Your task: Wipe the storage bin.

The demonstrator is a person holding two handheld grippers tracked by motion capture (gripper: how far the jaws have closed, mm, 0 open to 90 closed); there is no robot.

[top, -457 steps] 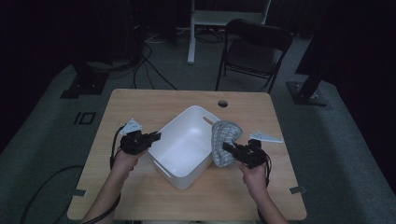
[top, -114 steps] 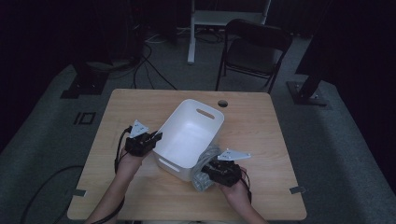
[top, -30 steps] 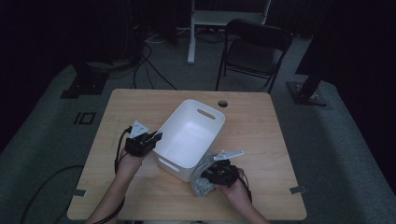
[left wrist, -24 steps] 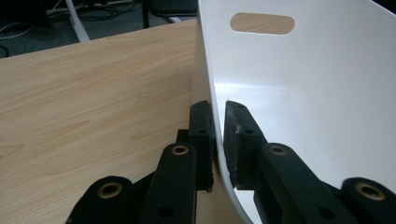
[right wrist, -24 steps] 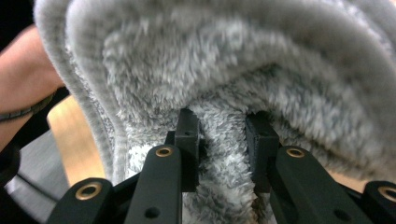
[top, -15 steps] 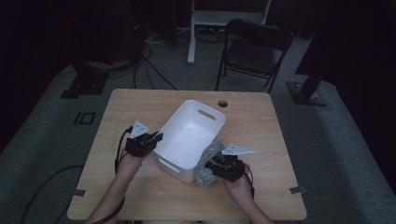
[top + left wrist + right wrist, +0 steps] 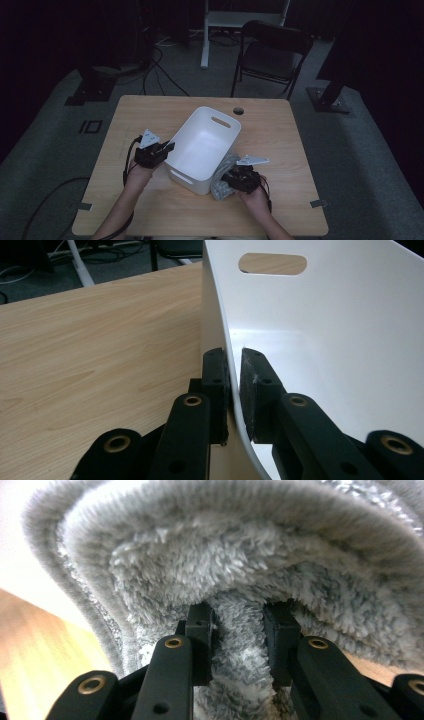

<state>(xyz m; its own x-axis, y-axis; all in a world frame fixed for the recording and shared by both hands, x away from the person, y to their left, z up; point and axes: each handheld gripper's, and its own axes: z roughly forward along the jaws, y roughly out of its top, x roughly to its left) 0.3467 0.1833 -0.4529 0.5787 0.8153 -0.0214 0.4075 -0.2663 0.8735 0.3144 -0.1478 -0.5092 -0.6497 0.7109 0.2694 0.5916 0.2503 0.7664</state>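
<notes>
Dark lab: stand bases (image 7: 327, 97), floor cables (image 7: 150, 60), folding chair (image 7: 272, 55).

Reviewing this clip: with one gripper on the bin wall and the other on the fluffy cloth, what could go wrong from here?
The right gripper pinches just one fold of the grey cloth; the fold may slip out when lifted. The cloth lies against the white bin outside its near corner, so it could snag on the rim. The left gripper clamps the thin wall alone, so the bin might tip or slide on the table.
</notes>
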